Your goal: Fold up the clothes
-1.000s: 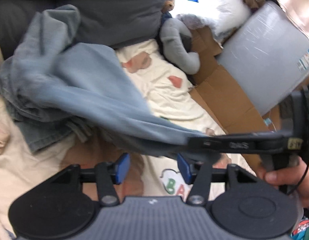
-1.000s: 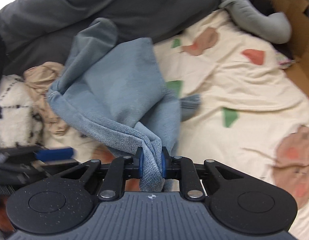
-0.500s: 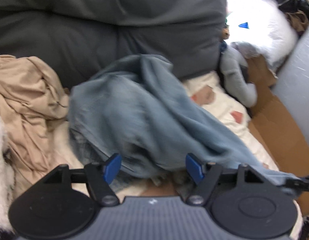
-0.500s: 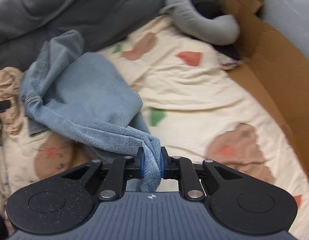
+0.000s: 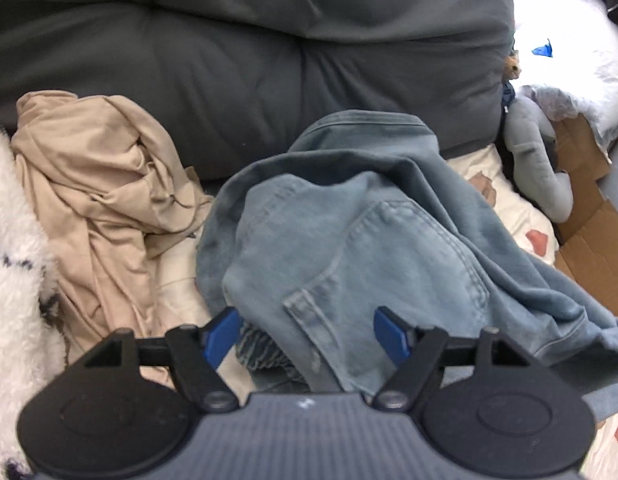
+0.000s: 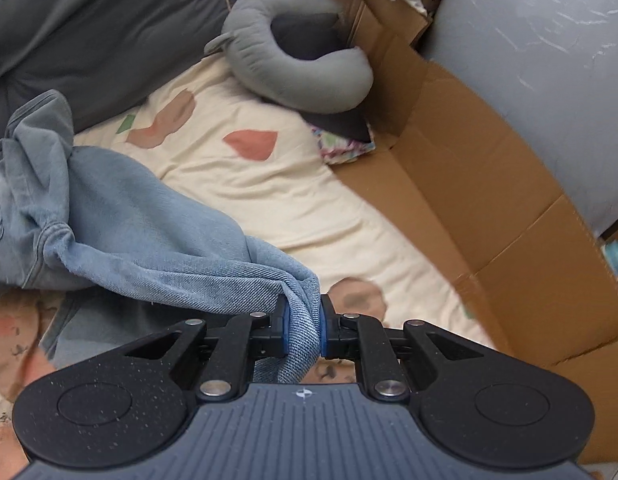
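Blue denim jeans lie bunched on a cream patterned sheet, a back pocket facing up. My left gripper is open, its blue pads either side of the waist area, with denim lying between them. In the right wrist view the jeans stretch from the left to my right gripper, which is shut on a twisted end of the denim low over the sheet.
A crumpled beige garment and a white fluffy item lie left of the jeans. Dark grey cushions run along the back. A grey neck pillow, flattened cardboard and a grey panel stand to the right.
My left gripper swung left and closed in on the waist of the jeans, bringing the beige garment into view. My right gripper pulled its denim end rightward toward the cardboard.
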The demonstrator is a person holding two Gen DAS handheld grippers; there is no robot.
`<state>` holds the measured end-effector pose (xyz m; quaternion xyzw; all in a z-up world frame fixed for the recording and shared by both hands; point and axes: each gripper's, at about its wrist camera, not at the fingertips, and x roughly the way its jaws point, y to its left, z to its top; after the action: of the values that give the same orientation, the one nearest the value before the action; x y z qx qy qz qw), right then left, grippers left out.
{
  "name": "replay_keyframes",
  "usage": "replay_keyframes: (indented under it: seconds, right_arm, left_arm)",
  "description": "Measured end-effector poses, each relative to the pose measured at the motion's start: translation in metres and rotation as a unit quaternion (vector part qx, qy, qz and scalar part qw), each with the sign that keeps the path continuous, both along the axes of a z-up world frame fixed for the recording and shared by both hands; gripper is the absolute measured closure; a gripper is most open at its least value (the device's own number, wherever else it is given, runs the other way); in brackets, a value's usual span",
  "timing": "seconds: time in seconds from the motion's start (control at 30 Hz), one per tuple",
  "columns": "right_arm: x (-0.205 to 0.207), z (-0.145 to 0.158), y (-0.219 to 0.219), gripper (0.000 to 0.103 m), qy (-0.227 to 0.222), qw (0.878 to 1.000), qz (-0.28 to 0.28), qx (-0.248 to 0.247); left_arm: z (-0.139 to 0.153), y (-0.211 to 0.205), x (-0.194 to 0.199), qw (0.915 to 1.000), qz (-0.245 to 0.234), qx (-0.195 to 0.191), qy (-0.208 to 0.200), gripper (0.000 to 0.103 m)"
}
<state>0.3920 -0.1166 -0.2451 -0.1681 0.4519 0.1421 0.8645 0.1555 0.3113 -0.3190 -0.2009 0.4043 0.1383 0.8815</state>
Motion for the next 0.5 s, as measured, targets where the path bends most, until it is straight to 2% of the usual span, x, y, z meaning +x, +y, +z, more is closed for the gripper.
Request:
replay_keyframes:
  seconds: [0.5]
  right_arm:
    - [0.068, 0.032, 0.013, 0.091, -0.048, 0.999, 0.000, -0.009]
  left_arm:
    - [0.000, 0.017, -0.001, 0.9995, 0.005, 0.032, 0.004, 0.026]
